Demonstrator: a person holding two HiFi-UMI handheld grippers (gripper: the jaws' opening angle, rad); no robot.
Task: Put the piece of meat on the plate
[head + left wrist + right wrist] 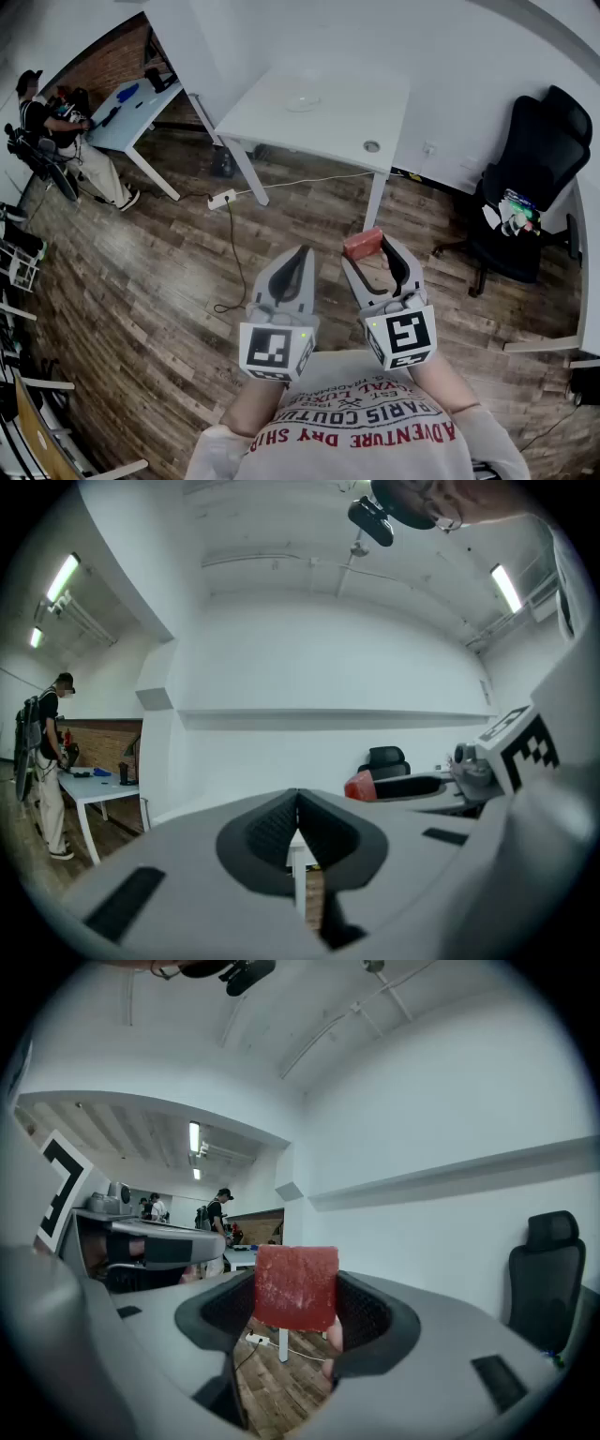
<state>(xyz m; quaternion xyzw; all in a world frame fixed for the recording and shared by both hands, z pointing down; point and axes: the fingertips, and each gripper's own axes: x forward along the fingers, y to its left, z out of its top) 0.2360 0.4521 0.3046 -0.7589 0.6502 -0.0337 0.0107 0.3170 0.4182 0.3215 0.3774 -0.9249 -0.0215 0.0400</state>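
Jaws of the right gripper (pixel 298 1309) stand wide and press on either side of the piece of meat (pixel 296 1288), which is carried level in the air above the wooden floor (pixel 141 281); jaws of the left gripper (pixel 298 829) are closed together with nothing between them. Ahead and well apart from both stands one white bench (pixel 347 108), with one black chair (pixel 539 159) off to its right. On the bench lies what looks like one clear plate (pixel 303 101), faint and hard to make out. There is one red slab of meat and two grippers. The meat looks soft and light, probably moist and a little slippery, so it may sag or slide if the pinch slackens; a hold across its flat sides, near the middle, seems the sound place to take it
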